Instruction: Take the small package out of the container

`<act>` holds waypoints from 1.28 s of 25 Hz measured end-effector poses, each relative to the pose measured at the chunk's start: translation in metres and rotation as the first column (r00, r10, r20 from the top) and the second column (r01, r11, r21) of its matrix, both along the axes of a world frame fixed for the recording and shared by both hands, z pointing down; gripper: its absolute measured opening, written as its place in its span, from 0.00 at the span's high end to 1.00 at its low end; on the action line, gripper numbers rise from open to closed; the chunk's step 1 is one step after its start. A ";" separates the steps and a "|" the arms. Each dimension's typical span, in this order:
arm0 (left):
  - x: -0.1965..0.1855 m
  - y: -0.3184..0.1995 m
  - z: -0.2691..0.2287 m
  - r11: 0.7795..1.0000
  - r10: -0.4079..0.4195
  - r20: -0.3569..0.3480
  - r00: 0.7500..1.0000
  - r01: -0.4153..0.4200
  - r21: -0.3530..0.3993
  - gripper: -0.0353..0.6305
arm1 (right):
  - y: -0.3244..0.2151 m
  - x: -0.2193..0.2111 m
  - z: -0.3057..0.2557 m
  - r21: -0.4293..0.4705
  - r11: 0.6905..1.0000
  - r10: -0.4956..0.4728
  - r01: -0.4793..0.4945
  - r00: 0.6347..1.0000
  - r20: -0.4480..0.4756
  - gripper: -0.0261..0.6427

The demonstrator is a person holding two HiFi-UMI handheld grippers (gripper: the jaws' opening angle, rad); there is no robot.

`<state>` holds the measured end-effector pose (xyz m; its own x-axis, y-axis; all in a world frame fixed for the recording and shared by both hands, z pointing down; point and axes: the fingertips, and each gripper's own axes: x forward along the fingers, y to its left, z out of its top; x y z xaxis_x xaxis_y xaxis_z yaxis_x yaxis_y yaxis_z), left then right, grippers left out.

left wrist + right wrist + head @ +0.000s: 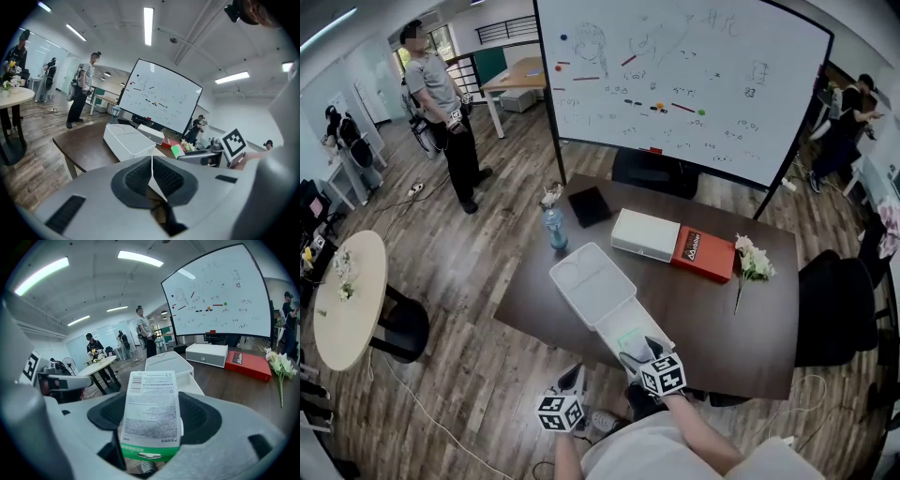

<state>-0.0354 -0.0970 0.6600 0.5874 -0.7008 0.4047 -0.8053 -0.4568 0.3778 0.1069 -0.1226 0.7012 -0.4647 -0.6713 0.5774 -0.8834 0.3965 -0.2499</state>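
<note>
The white container (pixel 617 317) lies open on the dark table (pixel 722 319), its lid (pixel 591 277) folded back toward the far side. My right gripper (pixel 639 352) hovers over the container's near end, shut on the small package (pixel 633 339). In the right gripper view the package (pixel 152 408) is a flat white pack with fine print and a green bottom edge, pinched between the pads of my right gripper (pixel 152 427). My left gripper (pixel 574 382) hangs off the table's near edge, left of the container. Its jaws (pixel 151 176) are shut with nothing between them.
A white box with a red end (pixel 670 246), a spray of white flowers (pixel 752 262), a blue bottle (pixel 555 230) and a black pad (pixel 589 206) lie farther back on the table. A whiteboard (pixel 675 75) stands behind. A round table (pixel 347 295) and a standing person (pixel 441 112) are at the left, a black chair (pixel 839 309) at the right.
</note>
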 end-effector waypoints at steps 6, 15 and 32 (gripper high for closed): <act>0.027 -0.007 -0.001 0.999 0.049 0.025 0.998 -0.049 0.005 0.94 | 0.003 0.008 0.005 -0.013 1.000 0.012 -0.012 1.000 0.009 0.44; 0.062 -0.003 -0.001 0.994 0.109 0.074 0.991 -0.111 0.017 0.94 | 0.006 -0.001 0.019 0.006 1.000 0.015 -0.016 0.999 0.031 0.44; 0.011 0.035 -0.004 0.999 0.034 0.062 0.997 -0.037 0.040 0.94 | 0.019 -0.008 0.012 0.045 0.999 0.015 -0.016 1.000 0.012 0.44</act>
